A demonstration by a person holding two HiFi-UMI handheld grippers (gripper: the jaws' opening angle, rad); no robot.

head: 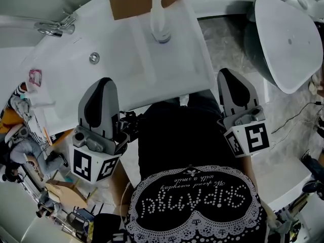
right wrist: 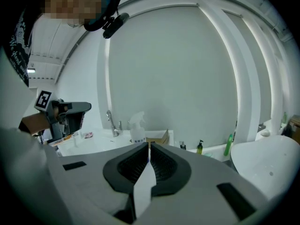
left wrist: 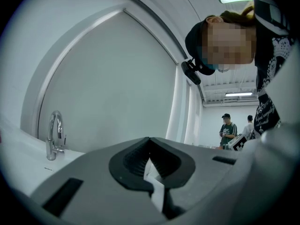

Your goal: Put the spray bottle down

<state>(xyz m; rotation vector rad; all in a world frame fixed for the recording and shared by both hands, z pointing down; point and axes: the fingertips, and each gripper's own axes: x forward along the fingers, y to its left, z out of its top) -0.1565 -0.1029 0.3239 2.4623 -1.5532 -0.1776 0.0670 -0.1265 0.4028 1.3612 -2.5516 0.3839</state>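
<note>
A clear spray bottle (head: 160,22) with a white trigger head stands upright at the far side of the white washbasin (head: 121,70), untouched by either gripper. The right gripper view has the bottle (right wrist: 137,128) well ahead of the jaws. My left gripper (head: 104,82) hangs at the basin's near edge, shut, with nothing between its jaws (left wrist: 149,139). My right gripper (head: 226,74) is off the basin's near right corner. It is also shut and empty (right wrist: 149,145).
A chrome faucet (head: 54,27) rises at the basin's left and a drain (head: 94,57) lies in the bowl. Flat cardboard (head: 144,1) lies behind the bottle. A white oval fixture (head: 288,39) stands to the right. Small bottles (right wrist: 228,145) line a far ledge. Clutter fills the floor at left.
</note>
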